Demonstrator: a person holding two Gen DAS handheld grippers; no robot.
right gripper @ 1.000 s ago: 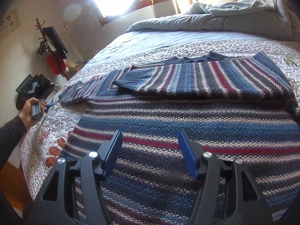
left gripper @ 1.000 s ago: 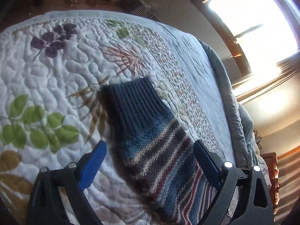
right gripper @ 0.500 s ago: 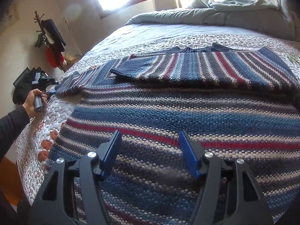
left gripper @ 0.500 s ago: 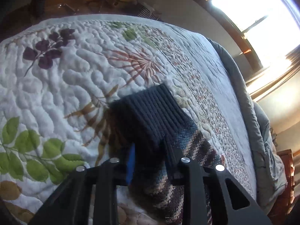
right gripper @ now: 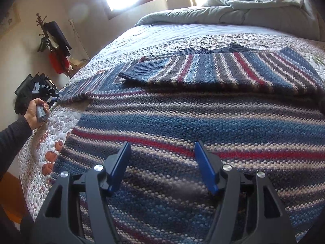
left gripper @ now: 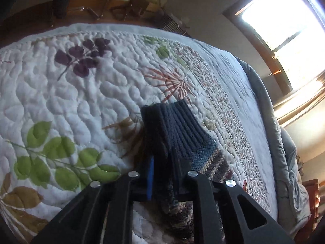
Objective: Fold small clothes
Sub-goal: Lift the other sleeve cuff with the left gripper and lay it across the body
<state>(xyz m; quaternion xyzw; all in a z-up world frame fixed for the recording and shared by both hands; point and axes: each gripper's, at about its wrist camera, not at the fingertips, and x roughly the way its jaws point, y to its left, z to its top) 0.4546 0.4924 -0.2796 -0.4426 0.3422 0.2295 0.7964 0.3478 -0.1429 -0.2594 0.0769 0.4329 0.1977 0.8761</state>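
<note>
A striped knitted sweater (right gripper: 193, 122) is seen spread flat on a quilt (left gripper: 61, 101) covering a bed, with its body lying across the near part of the bed in the right wrist view. One sleeve (right gripper: 213, 71) is found folded across the upper body of the garment, its ribbed cuff pointing toward the left side of that view. The other sleeve (left gripper: 182, 142) is stretched outward toward the bed's side edge.

The left gripper (left gripper: 162, 174) is observed closed tight on this outstretched sleeve, just behind its dark blue ribbed cuff (left gripper: 168, 122); the fabric is pinched between the two fingers and the cuff projects beyond them over the quilt. In the right wrist view the same gripper (right gripper: 53, 97) is seen at the sleeve's end, held by the left hand (right gripper: 36, 109) close to the bed's side edge.

The right gripper (right gripper: 162, 162) is noted with its fingers spread wide, positioned over the lower body of the sweater; contact with the knit cannot be determined.

Bare quilt is noted around the cuff on the left and far sides. A rumpled grey comforter (right gripper: 254, 6) is bunched at the far end of the bed, well apart from the garment.
</note>
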